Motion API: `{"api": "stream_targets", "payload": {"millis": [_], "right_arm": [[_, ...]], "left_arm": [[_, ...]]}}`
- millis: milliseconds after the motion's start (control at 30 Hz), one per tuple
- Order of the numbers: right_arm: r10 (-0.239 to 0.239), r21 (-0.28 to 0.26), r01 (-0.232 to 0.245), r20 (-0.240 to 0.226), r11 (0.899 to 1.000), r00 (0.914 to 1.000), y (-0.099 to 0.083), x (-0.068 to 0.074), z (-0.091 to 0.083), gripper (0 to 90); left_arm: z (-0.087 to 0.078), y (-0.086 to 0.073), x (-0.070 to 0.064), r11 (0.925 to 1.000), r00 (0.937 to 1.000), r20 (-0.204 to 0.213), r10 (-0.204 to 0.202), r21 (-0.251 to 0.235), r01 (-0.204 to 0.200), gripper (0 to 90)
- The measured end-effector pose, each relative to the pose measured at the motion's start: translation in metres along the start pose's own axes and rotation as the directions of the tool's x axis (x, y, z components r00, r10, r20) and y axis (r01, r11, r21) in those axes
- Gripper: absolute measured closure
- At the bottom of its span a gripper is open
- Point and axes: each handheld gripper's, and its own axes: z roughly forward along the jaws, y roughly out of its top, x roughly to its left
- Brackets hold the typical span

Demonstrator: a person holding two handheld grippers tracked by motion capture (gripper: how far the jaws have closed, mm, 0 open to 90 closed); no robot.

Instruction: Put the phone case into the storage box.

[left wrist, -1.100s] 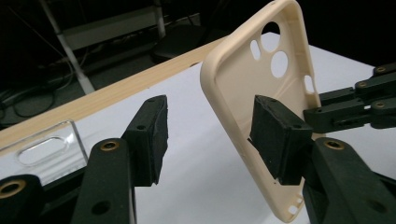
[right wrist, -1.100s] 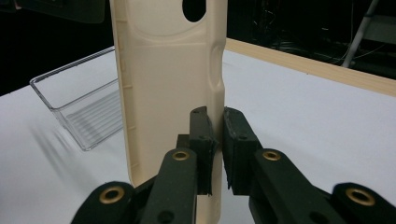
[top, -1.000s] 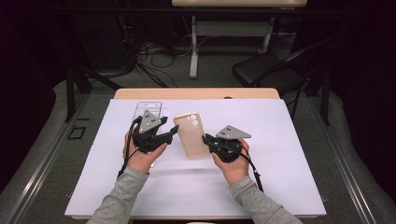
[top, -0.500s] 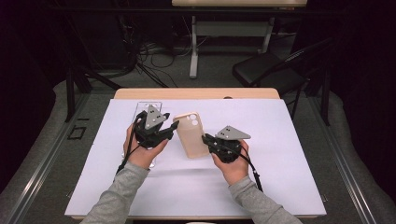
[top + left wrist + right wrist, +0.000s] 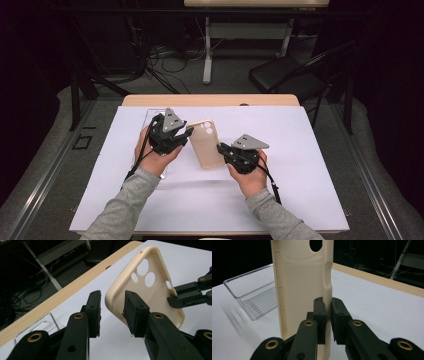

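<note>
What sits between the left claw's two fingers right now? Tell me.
The near edge of the beige phone case sits in the open gap of the left claw, seen in the left gripper view. The right claw pinches its other edge.

Black folding chair [image 5: 290,75] stands beyond the table [image 5: 210,100].

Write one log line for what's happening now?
right hand-held gripper: shut on phone case | left hand-held gripper: open at case edge | clear tray: on table

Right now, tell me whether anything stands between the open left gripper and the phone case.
Nothing visible does. The left gripper is open with the near edge of the phone case already in its gap, bare white table beneath. The right gripper pinches the case's opposite edge, clear of that path.
</note>
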Motion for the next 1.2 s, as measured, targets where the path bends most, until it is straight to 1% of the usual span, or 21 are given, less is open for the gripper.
{"api": "stream_targets", "payload": {"millis": [200,367,500,600,733,800,967,1033,1200], "right_arm": [[0.0,-0.002,0.0,-0.001,1.0,1.0,0.0,-0.001,0.0,83.4],[0.002,-0.001,-0.002,-0.003,1.0,1.0,0.0,-0.001,-0.001,83.3],[-0.001,0.0,0.001,-0.004,1.0,1.0,0.0,-0.001,-0.001,83.3],[-0.001,0.004,0.001,-0.006,1.0,1.0,0.0,0.0,0.0,83.4],[-0.001,0.003,0.001,-0.009,1.0,1.0,0.0,0.0,0.0,83.3],[-0.002,0.001,0.002,-0.011,1.0,0.9999,0.0,0.0,0.0,83.4],[-0.006,0.002,0.006,-0.011,1.0,0.9999,0.0,0.0,0.0,83.3],[-0.007,0.0,0.007,-0.012,1.0,0.9999,0.0,0.0,0.0,83.3],[-0.005,-0.002,0.005,-0.014,1.0,0.9999,0.0,0.0,0.0,83.4]], "left_arm": [[0.001,0.005,0.0,0.9993,0.9997,-0.004,0.024,0.029,-0.024,68.7],[0.003,0.007,-0.001,0.9985,0.9994,-0.004,0.036,0.042,-0.036,70.6],[0.004,0.008,-0.001,0.9982,0.9995,0.004,0.032,0.051,-0.032,71.7],[0.004,0.009,0.0,0.9968,0.9991,0.005,0.043,0.067,-0.043,73.5],[0.003,0.01,0.001,0.9965,0.9992,0.006,0.041,0.073,-0.041,76.1],[0.003,0.011,0.002,0.9959,0.9989,0.006,0.046,0.078,-0.047,76.6],[0.003,0.012,0.002,0.9955,0.9992,0.008,0.039,0.086,-0.039,77.7],[0.002,0.013,0.003,0.9946,0.9989,0.009,0.046,0.092,-0.047,78.0],[0.001,0.015,0.002,0.9936,0.9988,0.007,0.048,0.102,-0.049,78.4]]}}
